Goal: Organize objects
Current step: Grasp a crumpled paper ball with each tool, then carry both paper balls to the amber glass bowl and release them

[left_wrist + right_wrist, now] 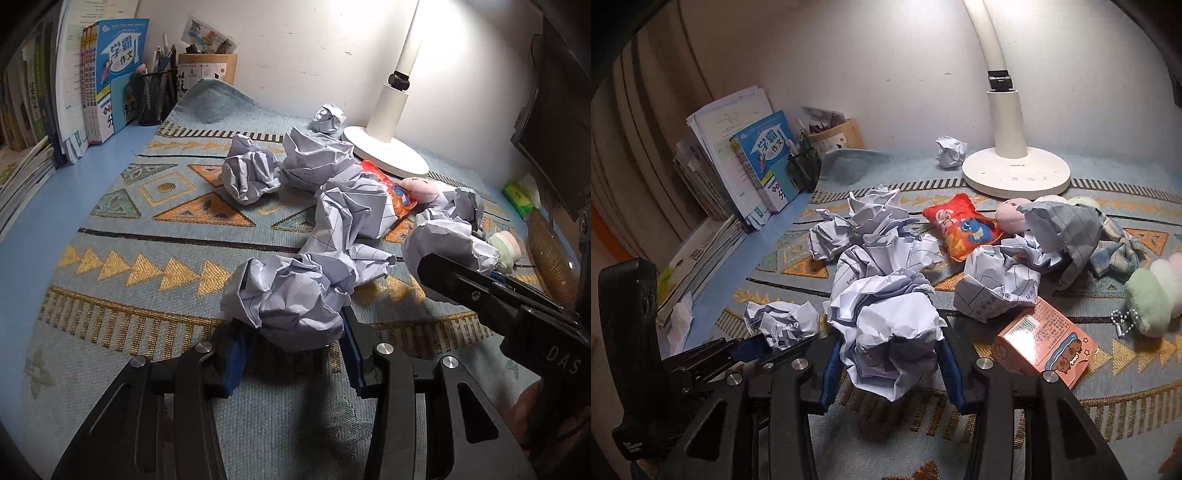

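Note:
Several crumpled white paper balls lie on a patterned blue-and-gold mat (pixel 122 258). My left gripper (pixel 291 328) is shut on a crumpled paper ball (pixel 288 299), blue pads on both sides of it. In the right wrist view that gripper (pixel 753 345) shows at lower left with its ball (pixel 783 323). My right gripper (pixel 890 354) is shut on a larger crumpled paper ball (pixel 890 332), held just above the mat. The right gripper's body (pixel 498 295) shows at right in the left wrist view, its ball (pixel 447 236) in front.
A white desk lamp base (pixel 1015 173) stands at the back. A red snack pouch (pixel 960 225), plush toys (pixel 1148 295), a grey plaid cloth (pixel 1067 232) and an orange box (pixel 1041 339) lie on the right. Books (pixel 110 74) and pen holders (pixel 155 96) stand at back left.

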Motion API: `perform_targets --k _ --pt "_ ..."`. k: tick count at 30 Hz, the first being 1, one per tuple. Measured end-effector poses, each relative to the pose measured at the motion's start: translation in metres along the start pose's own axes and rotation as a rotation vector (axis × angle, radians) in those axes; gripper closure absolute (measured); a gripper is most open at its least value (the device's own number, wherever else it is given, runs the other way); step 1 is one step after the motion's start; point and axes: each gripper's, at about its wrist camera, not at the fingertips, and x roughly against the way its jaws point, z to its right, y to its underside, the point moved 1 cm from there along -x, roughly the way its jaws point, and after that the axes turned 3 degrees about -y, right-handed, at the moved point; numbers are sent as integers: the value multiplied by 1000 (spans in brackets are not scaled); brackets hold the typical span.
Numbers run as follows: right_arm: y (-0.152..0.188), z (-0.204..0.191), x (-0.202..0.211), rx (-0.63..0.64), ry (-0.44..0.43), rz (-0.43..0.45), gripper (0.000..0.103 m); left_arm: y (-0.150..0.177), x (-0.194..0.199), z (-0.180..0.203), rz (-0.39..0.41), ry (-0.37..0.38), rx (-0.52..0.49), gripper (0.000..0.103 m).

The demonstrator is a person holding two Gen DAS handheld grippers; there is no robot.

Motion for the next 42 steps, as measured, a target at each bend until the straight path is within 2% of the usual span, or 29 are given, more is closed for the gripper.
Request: perform_targets --k 20,27,30,33,35,37,42 --pt "0 0 -1 9 -8 0 58 1 3 1 11 -2 1 62" --pt "2 10 23 -33 -4 53 58 1 6 2 23 -19 -6 62" --pt "5 28 49 -92 -19 72 58 2 15 7 46 -12 -8 62" --pt "1 47 89 -109 21 127 58 2 33 23 79 29 -21 62" --pt "-4 64 123 -127 73 173 58 -2 46 43 112 39 -62 62" --pt "-12 82 161 -146 129 230 58 -10 58 67 134 84 -90 62" --pt "-23 132 249 -209 354 345 58 -41 80 154 204 209 -192 62"
